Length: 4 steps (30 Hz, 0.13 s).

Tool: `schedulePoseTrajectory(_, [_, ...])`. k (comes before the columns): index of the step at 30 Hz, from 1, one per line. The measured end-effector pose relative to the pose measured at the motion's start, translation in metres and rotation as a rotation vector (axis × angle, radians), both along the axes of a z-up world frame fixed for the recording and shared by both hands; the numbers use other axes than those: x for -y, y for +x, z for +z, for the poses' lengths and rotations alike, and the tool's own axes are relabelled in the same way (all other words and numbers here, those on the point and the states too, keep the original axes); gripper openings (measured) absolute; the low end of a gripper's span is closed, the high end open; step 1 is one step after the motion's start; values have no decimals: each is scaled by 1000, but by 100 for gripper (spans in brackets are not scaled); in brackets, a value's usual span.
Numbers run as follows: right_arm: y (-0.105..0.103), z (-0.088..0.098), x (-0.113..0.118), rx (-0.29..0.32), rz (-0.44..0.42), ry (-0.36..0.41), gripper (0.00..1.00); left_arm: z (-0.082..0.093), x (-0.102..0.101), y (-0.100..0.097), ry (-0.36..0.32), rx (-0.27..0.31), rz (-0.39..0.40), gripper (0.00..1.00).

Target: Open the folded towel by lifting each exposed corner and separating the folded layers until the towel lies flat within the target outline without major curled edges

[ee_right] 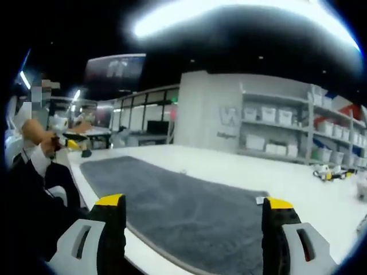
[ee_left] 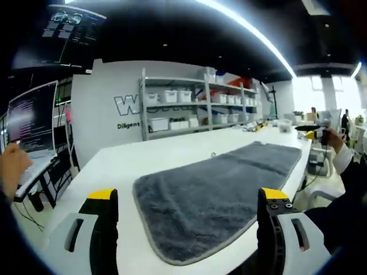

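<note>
A long grey towel (ee_left: 221,192) lies spread on the white table (ee_left: 120,163), its rounded near end toward my left gripper (ee_left: 189,200). That gripper hovers over the near end, jaws wide apart with nothing between them. From the other side, the same towel (ee_right: 172,209) runs across the table (ee_right: 298,183), with a small white tag (ee_right: 259,200) at its edge. My right gripper (ee_right: 194,207) hangs above it, open and empty.
Metal shelves with white bins (ee_left: 195,106) stand along the far wall. A laptop (ee_left: 31,123) sits at the left beside a hand (ee_left: 11,166). A person's dark sleeve (ee_left: 344,195) is at the right. Small objects (ee_right: 330,172) lie on the table's far right.
</note>
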State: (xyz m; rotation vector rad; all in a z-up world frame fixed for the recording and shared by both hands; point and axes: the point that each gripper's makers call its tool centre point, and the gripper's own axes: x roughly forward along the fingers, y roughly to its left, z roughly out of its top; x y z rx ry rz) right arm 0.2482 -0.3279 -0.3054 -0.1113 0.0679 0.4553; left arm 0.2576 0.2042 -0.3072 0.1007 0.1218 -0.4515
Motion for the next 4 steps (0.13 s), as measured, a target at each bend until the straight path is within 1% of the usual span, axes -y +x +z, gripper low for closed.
schedulePoseTrajectory(4, [0, -1, -2, -5, 2, -14, 99, 1, -1, 0, -3, 1, 6, 100])
